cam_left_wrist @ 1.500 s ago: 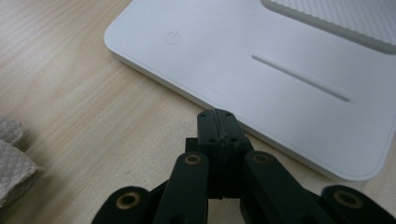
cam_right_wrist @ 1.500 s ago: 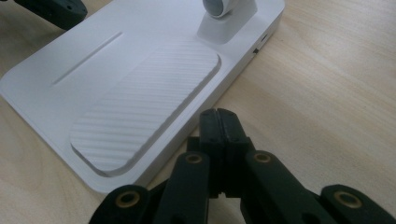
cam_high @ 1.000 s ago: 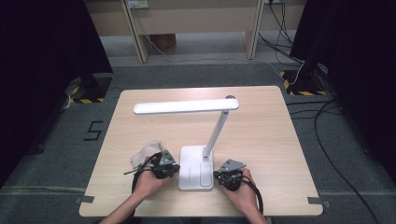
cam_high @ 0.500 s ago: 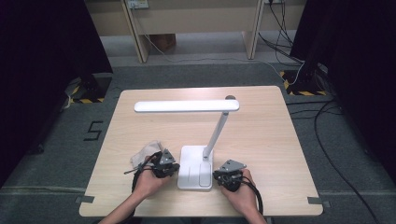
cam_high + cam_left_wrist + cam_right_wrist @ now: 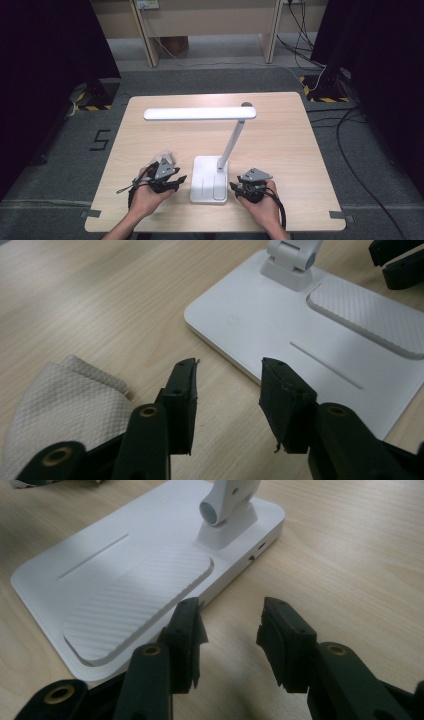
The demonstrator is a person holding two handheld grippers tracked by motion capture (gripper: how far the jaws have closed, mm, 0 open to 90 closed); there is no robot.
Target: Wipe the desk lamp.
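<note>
A white desk lamp stands on the wooden table [image 5: 280, 130], with its flat base [image 5: 209, 179] near the front edge and its long head [image 5: 200, 114] held level above. My left gripper [image 5: 177, 181] lies left of the base and my right gripper [image 5: 234, 187] lies right of it, both pointing at the base. Both have just been opening and nothing is between their jaws. In the left gripper view the open left gripper [image 5: 229, 370] hovers at the base's edge [image 5: 280, 325], with a white cloth [image 5: 65, 400] beside it. The right gripper [image 5: 230, 612] is open beside the base [image 5: 125, 580].
The crumpled white cloth [image 5: 162, 159] lies on the table just behind my left hand. The lamp's arm [image 5: 232, 142] slants up from the base's rear. Wooden desk legs and cables stand on the floor beyond the table.
The jaws of both grippers have opened from shut. The left hand has shifted slightly and lifted; the right hand has stayed put.
</note>
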